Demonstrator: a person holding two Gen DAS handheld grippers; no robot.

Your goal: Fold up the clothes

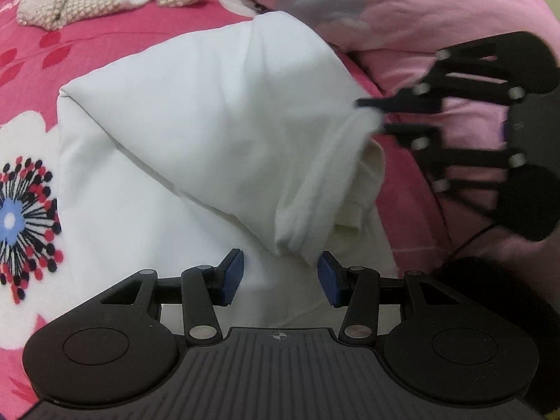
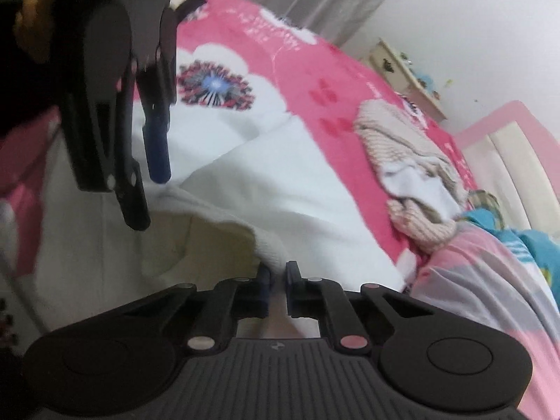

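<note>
Bed: we see a pink flowered bedspread [image 1: 31,56] under everything.
Room: white wall [image 2: 455,17] and a small cabinet [image 2: 406,77] beyond the bed.
Pile: knitted clothes [image 2: 413,175] lie well ahead of our right tongs.
Left tongs [image 1: 280,276]: half open, empty, just over the white shirt [image 1: 196,115].
Right tongs [image 2: 278,280]: nearly closed, pinching the shirt's hem.

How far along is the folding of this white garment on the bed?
Early. Done: the white garment is spread on the pink floral bedcover. In hand: the right gripper is shut on its sleeve hem, while the left gripper is open over the cloth. Left: flattening the sleeve, finishing the folds, then the beige knit pile.
</note>
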